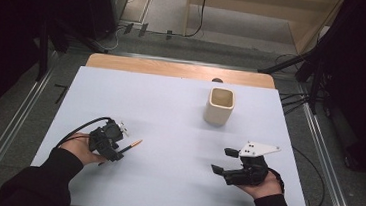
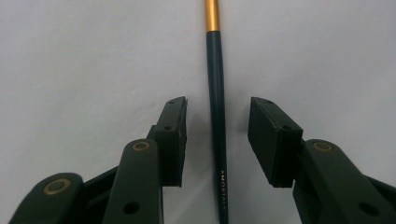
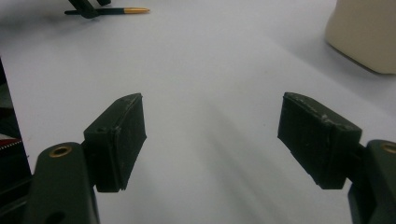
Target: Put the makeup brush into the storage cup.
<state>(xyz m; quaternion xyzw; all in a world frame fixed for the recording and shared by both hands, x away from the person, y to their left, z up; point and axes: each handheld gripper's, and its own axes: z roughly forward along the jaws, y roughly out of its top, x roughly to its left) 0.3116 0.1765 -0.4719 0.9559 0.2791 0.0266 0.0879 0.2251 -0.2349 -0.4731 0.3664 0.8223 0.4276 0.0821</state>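
A dark pen with a gold tip [image 1: 133, 145] lies flat on the white table [image 1: 169, 117] at the front left. My left gripper [image 1: 116, 152] is down at the pen's rear end. In the left gripper view the pen's barrel [image 2: 216, 93] runs lengthwise between the two pads, with a narrow gap on each side, so the pads do not press on it. My right gripper [image 1: 221, 160] rests at the front right, jaws wide apart, with only bare table between them [image 3: 210, 126]. From there the pen [image 3: 121, 10] lies far off at the top left.
A cream square cup [image 1: 219, 107] stands upright at the back right of the table, beyond the right gripper, and it appears at the upper right in the right gripper view [image 3: 369, 32]. A wooden strip [image 1: 174, 69] borders the table's far edge.
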